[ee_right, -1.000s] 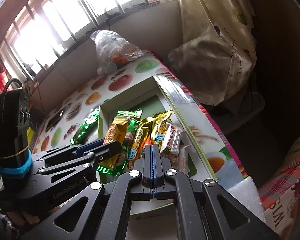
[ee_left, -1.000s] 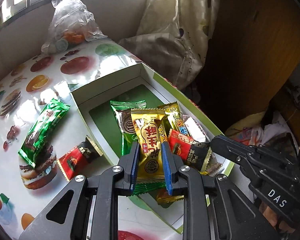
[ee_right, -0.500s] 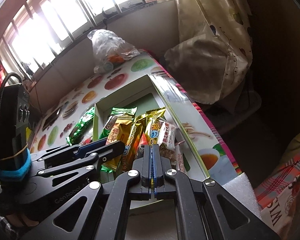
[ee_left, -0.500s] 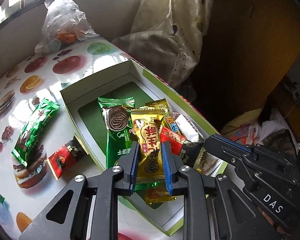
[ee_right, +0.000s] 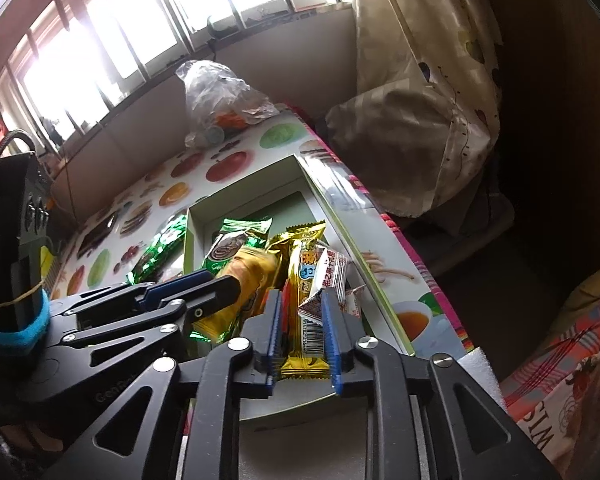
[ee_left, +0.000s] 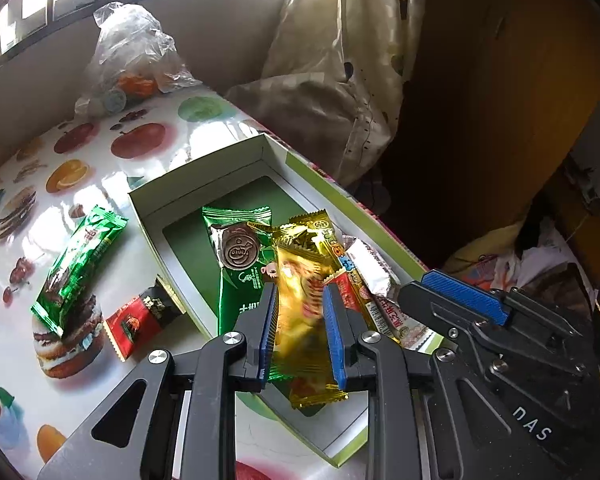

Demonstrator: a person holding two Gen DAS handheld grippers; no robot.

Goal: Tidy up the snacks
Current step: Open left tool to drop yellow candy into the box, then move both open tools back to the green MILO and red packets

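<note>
Two snack packets (ee_left: 76, 268) outside box (ee_left: 204, 176)

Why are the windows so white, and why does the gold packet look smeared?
Right wrist view: the windows are blown out by daylight. Left wrist view: the gold packet looks smeared and glary; the tablecloth shines; the fisheye bends the box edges.

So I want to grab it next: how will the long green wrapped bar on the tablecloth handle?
The green bar looks light and fairly stiff, since it lies straight. Its glossy foil wrapper may slip between the pads. It lies flat on the tablecloth, so it should slide rather than roll if pushed.
</note>
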